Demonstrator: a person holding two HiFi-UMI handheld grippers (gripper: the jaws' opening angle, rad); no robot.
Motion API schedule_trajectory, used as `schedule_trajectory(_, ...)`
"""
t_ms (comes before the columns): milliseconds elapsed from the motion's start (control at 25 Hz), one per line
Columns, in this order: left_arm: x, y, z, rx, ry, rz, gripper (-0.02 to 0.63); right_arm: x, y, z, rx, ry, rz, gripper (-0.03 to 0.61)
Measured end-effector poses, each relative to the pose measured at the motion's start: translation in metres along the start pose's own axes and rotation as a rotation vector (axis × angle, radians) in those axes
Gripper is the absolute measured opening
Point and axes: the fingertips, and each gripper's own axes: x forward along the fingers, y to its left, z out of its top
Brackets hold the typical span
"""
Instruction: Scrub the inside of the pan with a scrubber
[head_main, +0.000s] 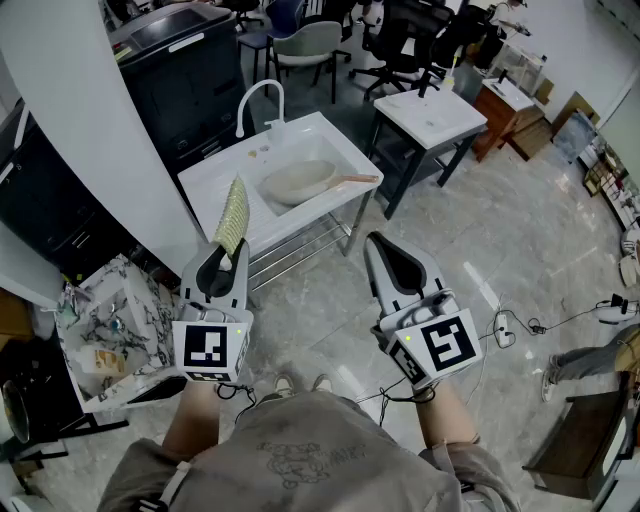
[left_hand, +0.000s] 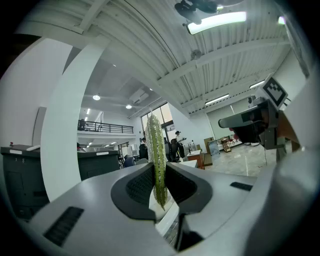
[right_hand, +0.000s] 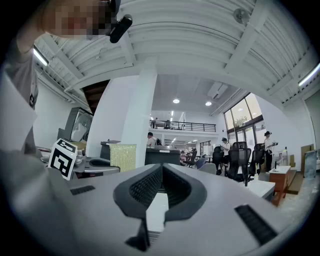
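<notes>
A pale pan with a wooden handle lies in the basin of a white sink table, far ahead of both grippers. My left gripper is shut on a thin yellow-green scrubber that stands upright out of its jaws; edge-on, the scrubber rises between the pads in the left gripper view. My right gripper is shut and holds nothing; in its own view the right gripper shows jaws that meet at the tips. Both are held at chest height, well short of the sink.
A curved tap rises behind the basin. A second white table stands to the right, office chairs behind. A white pillar is on the left, a marbled box below it, and cables lie on the floor.
</notes>
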Motion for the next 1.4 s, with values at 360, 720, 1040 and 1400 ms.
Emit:
schedule_trajectory(360,0.012,-0.011,0.006,0.007,-0.001,0.0,0.066,-0.002,-0.018,-0.003,0.016,-0.016,0.01,0.032)
schedule_trajectory(720,0.023,-0.033,0.007,0.02,0.007,0.027,0.066,-0.011,-0.042,-0.013,0.041,-0.01,0.056,0.032)
schedule_trajectory(1040,0.02,-0.046,0.012,0.047,-0.015,0.092,0.066,-0.02,-0.058,-0.026,0.057,-0.005,0.101,0.032)
schedule_trajectory(1400,0.035,-0.04,-0.004,0.057,0.003,0.106,0.066,-0.003,-0.065,-0.043,0.06,0.009,0.13,0.034)
